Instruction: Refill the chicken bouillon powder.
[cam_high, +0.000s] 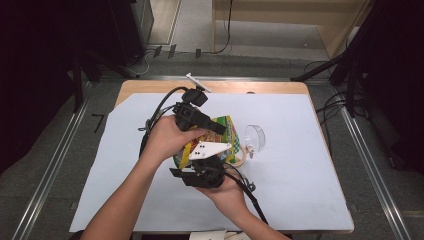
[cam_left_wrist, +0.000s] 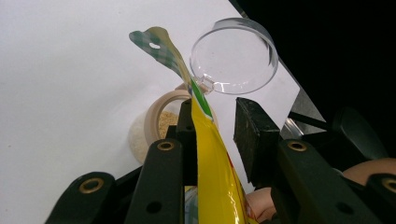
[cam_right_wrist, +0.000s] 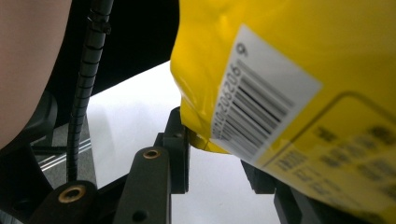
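The left tool (cam_left_wrist: 212, 126) has its two black jaws set apart. The thin top edge of a yellow bag (cam_left_wrist: 212, 163) runs up between them. The edge lies against one jaw, and there is a gap on the other side, so this tool is not squeezing the bag right now.

The right tool (cam_right_wrist: 215, 149) sits low on the same bag, near the white patch with the black stripes (cam_right_wrist: 261, 93). A bottom corner of the bag is between its jaws. I cannot tell if they pinch it or just sit around it.

From above, both hands are close together in the middle of the surface (cam_high: 300, 190). The left hand (cam_high: 167, 137) is on top and the right hand (cam_high: 227, 192) is underneath. The bag stands up between them, off the white sheet.

Just past the bag, a clear round cup (cam_left_wrist: 233, 56) lies on its side. Next to it is a small tan ring-shaped dish (cam_left_wrist: 161, 116) with something crumbly in it.

Here is what could go wrong, I think. The bag is smooth and floppy. If neither tool bites hard, it could slip and fall. It could also land on the little dish and spill the crumbs, or bump the clear cup and make it roll. If both tools pull hard at once, the bag could rip open.
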